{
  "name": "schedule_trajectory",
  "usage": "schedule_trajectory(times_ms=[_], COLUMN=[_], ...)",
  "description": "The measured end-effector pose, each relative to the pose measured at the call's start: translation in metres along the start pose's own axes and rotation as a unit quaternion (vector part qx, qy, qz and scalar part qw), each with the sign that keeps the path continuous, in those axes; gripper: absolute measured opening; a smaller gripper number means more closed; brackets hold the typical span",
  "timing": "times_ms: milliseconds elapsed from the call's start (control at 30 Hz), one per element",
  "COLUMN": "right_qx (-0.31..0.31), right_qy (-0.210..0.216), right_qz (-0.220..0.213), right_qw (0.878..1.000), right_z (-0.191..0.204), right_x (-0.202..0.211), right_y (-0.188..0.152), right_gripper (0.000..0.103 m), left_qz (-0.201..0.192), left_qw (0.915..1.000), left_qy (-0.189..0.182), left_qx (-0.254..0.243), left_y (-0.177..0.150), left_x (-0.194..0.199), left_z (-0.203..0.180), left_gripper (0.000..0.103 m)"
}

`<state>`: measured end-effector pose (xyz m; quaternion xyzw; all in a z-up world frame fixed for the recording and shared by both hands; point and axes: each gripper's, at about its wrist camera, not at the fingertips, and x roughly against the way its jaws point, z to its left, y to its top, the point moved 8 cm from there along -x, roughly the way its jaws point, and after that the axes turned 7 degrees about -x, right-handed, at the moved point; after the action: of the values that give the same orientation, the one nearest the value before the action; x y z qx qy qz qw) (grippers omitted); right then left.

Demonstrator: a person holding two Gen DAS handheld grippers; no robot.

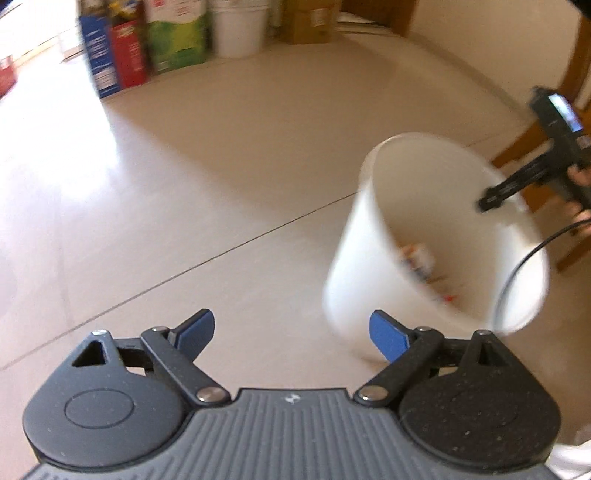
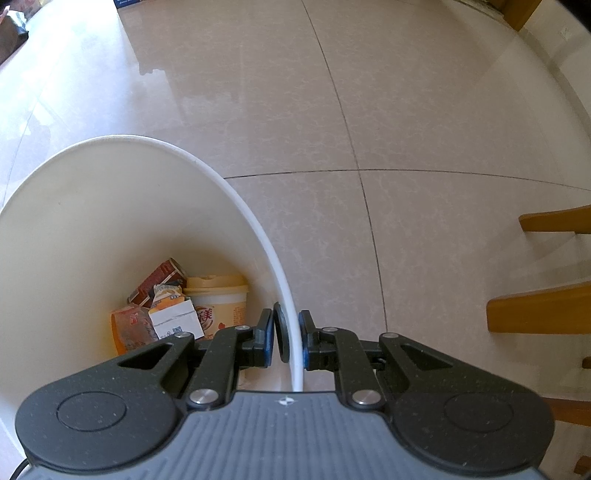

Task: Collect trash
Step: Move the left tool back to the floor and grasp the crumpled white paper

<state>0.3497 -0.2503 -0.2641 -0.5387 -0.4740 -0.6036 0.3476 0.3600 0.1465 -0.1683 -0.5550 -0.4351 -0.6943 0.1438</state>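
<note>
A white bucket (image 1: pixel 373 251) stands on the tiled floor at the right of the left wrist view, blurred. My left gripper (image 1: pixel 291 336) hangs to its left with its blue pads wide apart and nothing between them. My right gripper (image 2: pixel 288 339) is shut on the white bucket's rim (image 2: pixel 295 332), one pad inside the wall and one outside. Down in the bucket lie a yellow instant-noodle cup (image 2: pixel 218 306), a small white carton (image 2: pixel 177 321), an orange wrapper (image 2: pixel 129 328) and a red-brown packet (image 2: pixel 155 280). The right gripper (image 1: pixel 495 199) and the hand holding it show above the bucket's far rim.
Colourful cartons (image 1: pixel 122 55) and a white pail (image 1: pixel 240 26) stand against the far wall. Wooden chair legs (image 2: pixel 546 310) sit at the right, close to the bucket. A black cable (image 1: pixel 517 266) loops over the bucket's right side. Beige floor tiles (image 1: pixel 207 158) stretch ahead.
</note>
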Motion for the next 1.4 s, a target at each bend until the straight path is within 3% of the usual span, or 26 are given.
schedule_trajectory(times_ms=[367,500,633,833,1033,1400], right_qx=[-0.002,-0.001,-0.001,-0.001,-0.001,-0.002], right_qy=[-0.003,-0.009,-0.007,-0.010,-0.016,-0.026], right_qz=[0.003,0.002,-0.002,-0.003,-0.004,-0.006], right_qw=[1.000,1.000,1.000,1.000,1.000,1.000], right_z=[-0.002,0.002,0.003,0.003,0.005,0.008], right_x=[0.002,-0.001,-0.002,-0.002,-0.004,-0.006], right_y=[0.003,0.002,0.000,-0.002,-0.001,-0.002], right_gripper=[0.016,0.017,0.017,0.017,0.018,0.019], left_qz=[0.068,0.066,0.075,0.078,0.056,0.053], left_qw=[0.9883,0.9805,0.9755,0.9695,0.9564,0.9724], left_qy=[0.064,0.056,0.082,0.064,0.062,0.102], left_qx=[0.121,0.177,0.190,0.224,0.280,0.204], left_y=[-0.130,-0.177,-0.218,-0.270,-0.298,-0.295], left_x=[-0.020,-0.028,-0.042,-0.072,-0.091,-0.114], left_z=[0.079,0.096,0.113,0.119,0.130,0.137], left_gripper=[0.091,0.094,0.094,0.094,0.094,0.093])
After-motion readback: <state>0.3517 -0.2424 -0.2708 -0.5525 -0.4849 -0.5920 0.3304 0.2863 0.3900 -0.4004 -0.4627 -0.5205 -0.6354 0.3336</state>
